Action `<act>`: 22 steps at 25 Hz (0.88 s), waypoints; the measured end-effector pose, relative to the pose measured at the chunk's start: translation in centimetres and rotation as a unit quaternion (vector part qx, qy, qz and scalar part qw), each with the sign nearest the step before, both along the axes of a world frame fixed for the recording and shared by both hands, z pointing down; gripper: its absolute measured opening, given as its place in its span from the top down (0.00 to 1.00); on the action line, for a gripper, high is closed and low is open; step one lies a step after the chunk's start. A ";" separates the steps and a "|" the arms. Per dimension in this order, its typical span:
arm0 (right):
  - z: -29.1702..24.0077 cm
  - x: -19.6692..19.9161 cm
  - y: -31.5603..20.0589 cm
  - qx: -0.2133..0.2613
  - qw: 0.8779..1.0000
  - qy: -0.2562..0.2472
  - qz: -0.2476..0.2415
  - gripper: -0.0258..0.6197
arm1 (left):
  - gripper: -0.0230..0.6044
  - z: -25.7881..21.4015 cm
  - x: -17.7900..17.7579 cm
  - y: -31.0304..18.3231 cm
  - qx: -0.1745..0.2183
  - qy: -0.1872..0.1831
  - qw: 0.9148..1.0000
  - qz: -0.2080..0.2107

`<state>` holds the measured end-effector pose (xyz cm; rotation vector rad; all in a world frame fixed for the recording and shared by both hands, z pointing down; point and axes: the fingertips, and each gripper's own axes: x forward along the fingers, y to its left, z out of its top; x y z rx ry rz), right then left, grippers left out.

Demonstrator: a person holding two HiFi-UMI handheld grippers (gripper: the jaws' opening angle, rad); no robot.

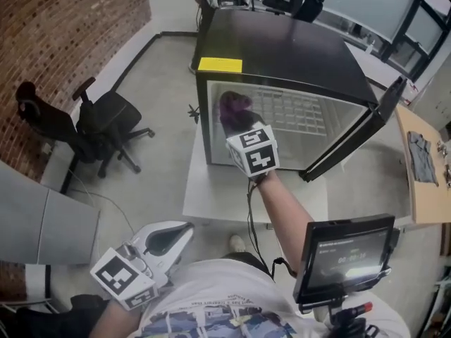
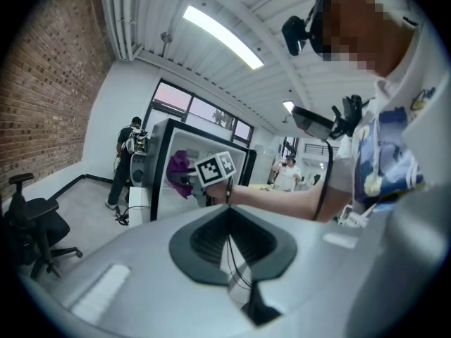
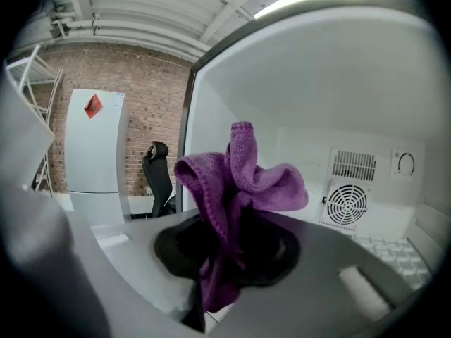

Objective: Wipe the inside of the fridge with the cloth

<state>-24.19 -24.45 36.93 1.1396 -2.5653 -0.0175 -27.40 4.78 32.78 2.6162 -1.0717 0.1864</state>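
The room has a red brick wall [image 1: 63,27] and a grey floor. A black office chair [image 1: 106,122] stands near the wall. A small black fridge [image 1: 282,48] sits on a low white stand [image 1: 211,196]. Its door [image 1: 359,129] hangs open to the right, and a yellow sticker [image 1: 219,65] is on its top front edge.

The right gripper [image 1: 239,122] is up at the open front of the fridge, on the left side. Its jaws are squeezed on a purple cloth [image 3: 239,182], which sticks up in a bunch. A round fan grille [image 3: 347,204] shows on the white back wall inside.

The left gripper [image 1: 173,234] is low, close to the person's body and well away from the fridge. Its jaws are pressed together with nothing in them.
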 end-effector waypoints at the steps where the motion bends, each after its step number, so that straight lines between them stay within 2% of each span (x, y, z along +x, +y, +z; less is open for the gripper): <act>1: -0.3 0.4 0.4 0.005 1.000 -0.003 0.002 0.84 | 0.95 0.0 0.2 0.0 0.000 0.002 1.000 0.006; 6: -0.7 3.9 2.8 0.010 0.999 -0.010 0.028 0.84 | 0.95 0.0 1.8 0.1 0.001 0.010 0.999 0.048; 12: 1.2 11.1 5.9 0.012 0.995 -0.005 0.102 0.84 | 0.95 0.5 3.8 0.4 0.004 0.009 0.995 0.102; 16: 4.1 17.0 7.3 -0.007 0.984 0.003 0.180 0.84 | 0.95 0.9 4.4 0.4 -0.013 0.005 0.994 0.112; 19: 5.7 20.8 7.5 -0.014 0.971 0.009 0.237 0.84 | 0.95 0.7 5.1 0.6 -0.007 0.009 0.991 0.132; 22: 7.2 23.6 6.8 -0.022 0.960 0.010 0.280 0.84 | 0.95 0.4 5.8 0.2 -0.009 0.005 0.991 0.133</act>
